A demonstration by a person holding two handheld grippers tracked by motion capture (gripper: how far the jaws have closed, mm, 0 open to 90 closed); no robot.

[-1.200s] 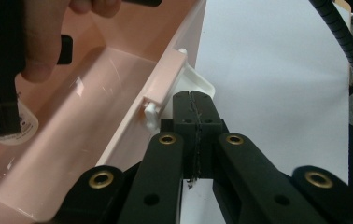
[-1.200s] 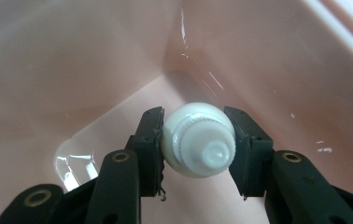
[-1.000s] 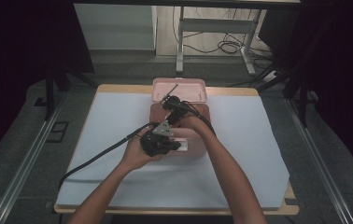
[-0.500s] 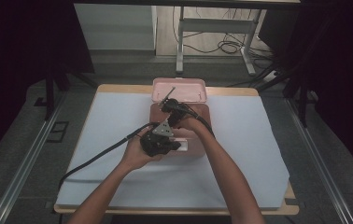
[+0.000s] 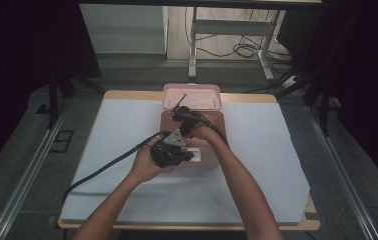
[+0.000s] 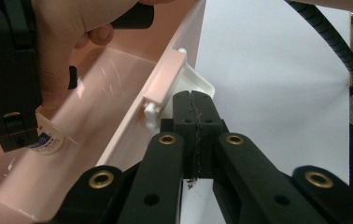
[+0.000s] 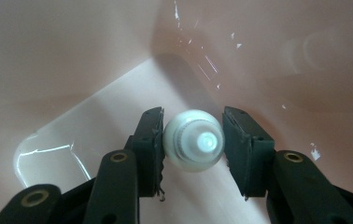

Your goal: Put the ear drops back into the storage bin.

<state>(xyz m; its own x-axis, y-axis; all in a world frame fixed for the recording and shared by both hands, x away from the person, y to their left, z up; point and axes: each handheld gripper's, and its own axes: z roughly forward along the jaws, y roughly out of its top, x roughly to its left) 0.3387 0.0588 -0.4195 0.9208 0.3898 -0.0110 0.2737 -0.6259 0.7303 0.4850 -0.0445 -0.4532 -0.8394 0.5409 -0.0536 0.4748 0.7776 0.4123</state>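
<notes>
Right gripper (image 7: 192,142) down inside pink box (image 5: 212,165), jaws straddling a small white bottle (image 7: 193,145) seen cap-end on. Left pad touching bottle's side, right pad with a hairline gap or barely touching, cannot tell for sure; counted as pinching the bottle. Bottle low in box, just above the floor, near a rounded corner. Box walls close on every side in right gripper view, little room to swing sideways; open room upward only.

Left gripper (image 6: 194,109) pressed together, pads flat against each other, nothing between. Sits outside box, against the front wall right by white latch (image 6: 198,84). Beyond it bare white table cover (image 6: 277,70), plenty of free space there.

Left gripper view adds what the right gripper view lacks: box wall from outside, the right hand (image 6: 67,42) dipping into box, bottle's blue-and-white label under the black gripper body. High view adds layout: box mid-table toward far edge, lid (image 5: 192,96) hinged open and lying back, both forearms coming in from the bottom, left gripper at box's near-left rim, right gripper over box's middle. Wide white margins left and right of box, wooden table edge visible around cover.
</notes>
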